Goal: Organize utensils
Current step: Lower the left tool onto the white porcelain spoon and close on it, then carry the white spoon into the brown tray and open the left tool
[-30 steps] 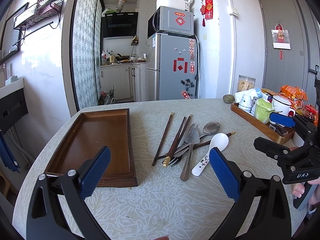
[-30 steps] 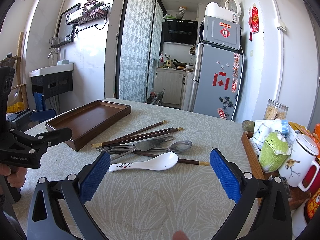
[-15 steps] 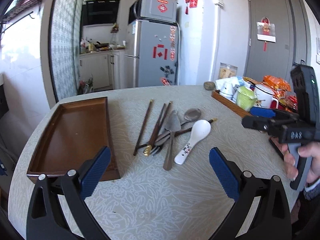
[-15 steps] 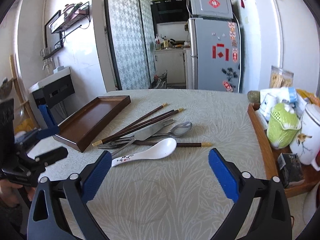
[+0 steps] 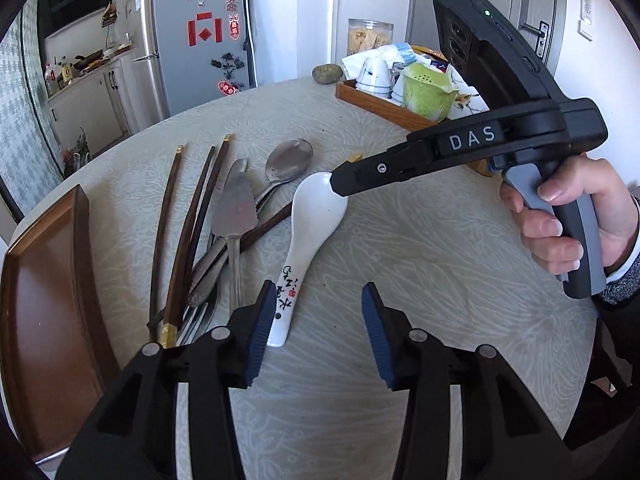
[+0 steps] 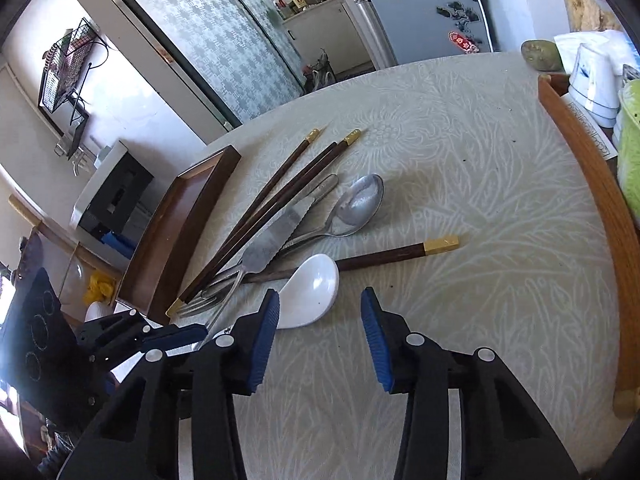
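A pile of utensils lies on the round table: a white ceramic spoon (image 5: pixel 316 216) (image 6: pixel 310 290), a metal spoon (image 5: pixel 289 158) (image 6: pixel 358 206), a serrated server (image 5: pixel 235 210), dark chopsticks (image 5: pixel 188 224) (image 6: pixel 276 200) and a fork (image 5: pixel 200 318). An empty brown tray (image 5: pixel 44 292) (image 6: pixel 180 220) lies to their left. My left gripper (image 5: pixel 318 320) is open, its left pad by the white spoon's handle end. My right gripper (image 6: pixel 320 326) is open just right of the spoon's bowl; in the left wrist view (image 5: pixel 340 184) its tip hangs over the bowl.
A wooden tray (image 5: pixel 384 110) (image 6: pixel 588 184) with cups, a green strainer and a mug stands at the table's right side. A stone (image 5: pixel 327 73) lies beside it. A fridge (image 5: pixel 192 40) and kitchen lie beyond the table.
Both grippers have dropped low and closed in on the white spoon. Their jaws have narrowed from wide open to a smaller gap.
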The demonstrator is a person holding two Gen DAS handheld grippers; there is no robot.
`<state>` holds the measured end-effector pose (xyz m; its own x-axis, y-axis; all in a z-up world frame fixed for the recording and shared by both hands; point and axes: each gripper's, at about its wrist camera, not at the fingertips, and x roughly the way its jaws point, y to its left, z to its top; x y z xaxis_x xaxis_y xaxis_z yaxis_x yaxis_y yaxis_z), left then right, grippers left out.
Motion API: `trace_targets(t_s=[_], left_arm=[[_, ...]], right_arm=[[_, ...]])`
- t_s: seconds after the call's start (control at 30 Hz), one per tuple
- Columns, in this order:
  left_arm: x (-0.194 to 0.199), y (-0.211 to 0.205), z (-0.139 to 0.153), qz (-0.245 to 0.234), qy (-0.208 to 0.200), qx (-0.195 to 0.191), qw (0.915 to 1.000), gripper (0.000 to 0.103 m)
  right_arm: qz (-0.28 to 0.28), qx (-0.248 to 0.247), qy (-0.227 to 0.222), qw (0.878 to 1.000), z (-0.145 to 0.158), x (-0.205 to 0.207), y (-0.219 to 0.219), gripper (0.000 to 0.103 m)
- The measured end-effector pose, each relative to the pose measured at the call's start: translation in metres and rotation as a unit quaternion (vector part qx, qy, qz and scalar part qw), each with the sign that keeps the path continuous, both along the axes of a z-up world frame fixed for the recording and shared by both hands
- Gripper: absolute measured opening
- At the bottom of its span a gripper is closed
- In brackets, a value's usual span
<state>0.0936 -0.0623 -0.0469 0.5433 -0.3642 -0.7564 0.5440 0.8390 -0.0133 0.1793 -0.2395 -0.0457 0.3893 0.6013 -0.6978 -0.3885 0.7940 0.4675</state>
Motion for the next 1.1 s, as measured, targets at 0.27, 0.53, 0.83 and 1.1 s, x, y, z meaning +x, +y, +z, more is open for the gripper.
trace_targets(t_s=[0.27,0.53,0.83,1.1], left_arm=[[0.023,-0.004,-0.012,0.009,0.023,0.038,0.999,0.047],[0.028,-0.002,-0.013,0.009,0.026,0.023,0.9994,0.033],[0.015,0.002,0.0,-0.001,0.017,-0.002,0.9998,0.016],[0.004,0.047,0.039,0.039,-0.022,-0.008,0.999,0.016]], right_arm=[[0.003,-0.004,0.013,1.0,-0.007,0.017,0.006,0.038],[0.01,-0.001,0.021,1.0,-0.015,0.021,0.019,0.007],[0.016,0.007,-0.011,1.0,0.015,0.005,0.023,0.005],[0.061,0.015,-0.038,0.997,0.061,0.007,0.083,0.005]])
